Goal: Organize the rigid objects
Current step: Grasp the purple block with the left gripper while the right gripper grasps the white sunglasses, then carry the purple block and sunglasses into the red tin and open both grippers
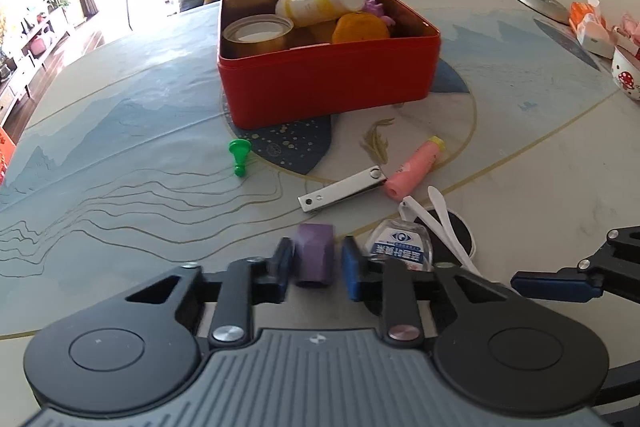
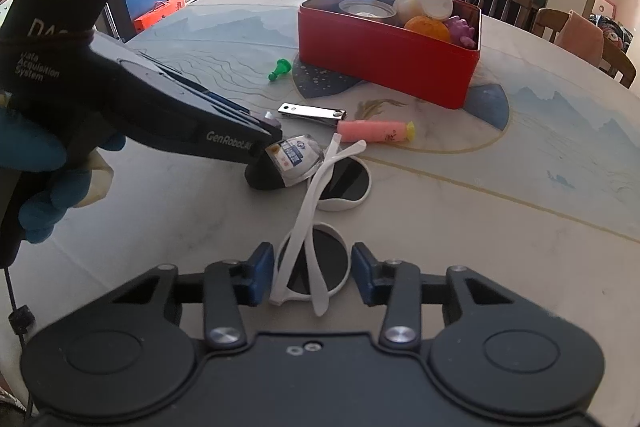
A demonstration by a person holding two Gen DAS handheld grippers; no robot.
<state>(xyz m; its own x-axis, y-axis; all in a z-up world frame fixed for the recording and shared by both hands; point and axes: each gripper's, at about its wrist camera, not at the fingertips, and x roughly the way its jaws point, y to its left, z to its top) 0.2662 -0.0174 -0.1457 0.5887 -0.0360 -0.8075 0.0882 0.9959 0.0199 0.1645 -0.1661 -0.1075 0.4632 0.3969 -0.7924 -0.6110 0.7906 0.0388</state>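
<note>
Left wrist view: the table (image 1: 120,155), printed with pale blue mountains and gold lines, carries a red tin box (image 1: 328,83) towards its far side. Lying in the box are a white and yellow bottle (image 1: 324,1), a gold-sided round tin (image 1: 258,35), an orange object (image 1: 360,29) and a small purple toy (image 1: 378,9). On the table nearer the camera lie white-framed sunglasses (image 2: 320,223), folded with dark lenses, a pink tube with a yellow cap (image 1: 414,169), a metal nail clipper (image 1: 344,189), a small clear container with a blue and white label (image 1: 400,247) and a green pawn-shaped piece (image 1: 240,155), which lies apart to the left. The left gripper (image 1: 314,261) has its jaws nearly together around a purple faceted block (image 1: 314,255); one pad meets the block's side, while a thin gap shows at the other, so a firm clamp cannot be confirmed. In the right wrist view a blue-gloved hand (image 2: 44,183) holds that tool. The right gripper (image 2: 312,271) has its jaws partly apart, one on either side of the nearer lens of the sunglasses, neither pad pressing on the frame.
</note>
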